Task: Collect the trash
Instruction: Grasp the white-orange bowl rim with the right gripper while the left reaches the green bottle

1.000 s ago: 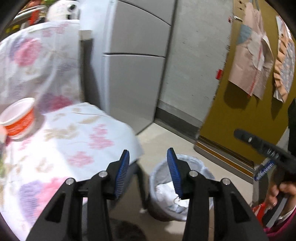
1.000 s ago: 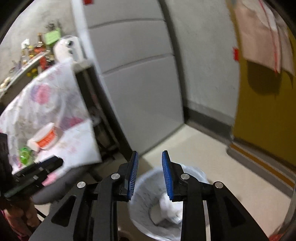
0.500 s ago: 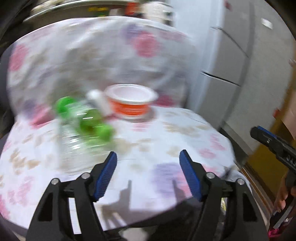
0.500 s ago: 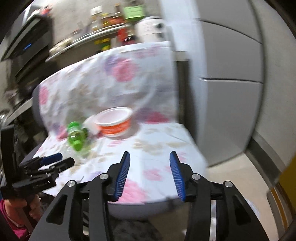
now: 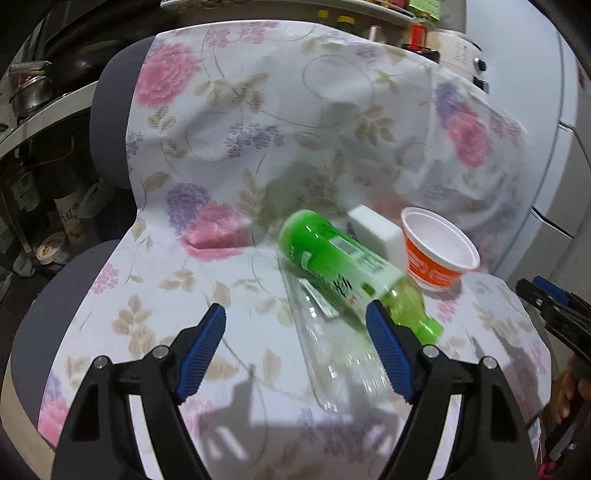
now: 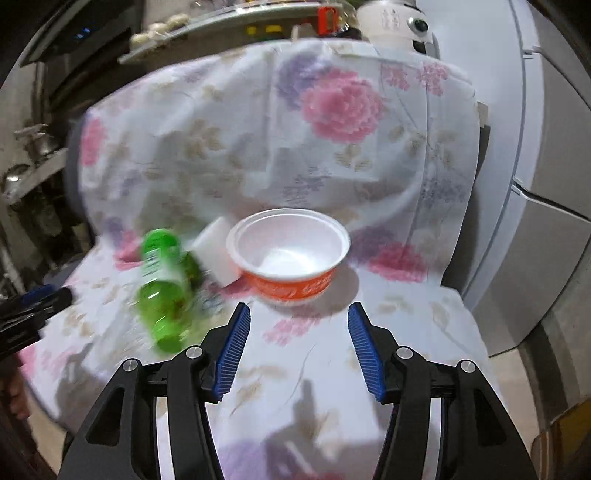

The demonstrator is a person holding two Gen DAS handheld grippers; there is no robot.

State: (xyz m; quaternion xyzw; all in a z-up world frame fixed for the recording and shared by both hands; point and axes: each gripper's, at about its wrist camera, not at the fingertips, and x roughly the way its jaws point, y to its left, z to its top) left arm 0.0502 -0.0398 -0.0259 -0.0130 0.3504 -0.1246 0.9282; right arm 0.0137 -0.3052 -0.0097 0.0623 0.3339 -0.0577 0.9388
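Observation:
On a chair seat draped in floral cloth (image 5: 155, 295) lie a green plastic bottle (image 5: 343, 266), a clear plastic bottle (image 5: 332, 354) under it, a white block (image 5: 376, 236) and an empty orange-and-white paper bowl (image 5: 439, 254). My left gripper (image 5: 295, 350) is open and empty, above the seat, with the clear bottle between its fingers' lines. My right gripper (image 6: 295, 347) is open and empty just in front of the bowl (image 6: 291, 254); the green bottle (image 6: 166, 288) and the white block (image 6: 218, 251) lie to its left.
A grey fridge (image 6: 546, 184) stands right of the chair. Cluttered shelves (image 5: 44, 155) with pots and tape rolls are at left. A white appliance (image 6: 391, 22) sits behind the chair back. Each gripper shows at the other view's edge: the right one (image 5: 554, 306), the left one (image 6: 26, 310).
Both grippers swung away from the bin on the floor to face the chair seat, and both have opened wider. The bottles and bowl are now close in front.

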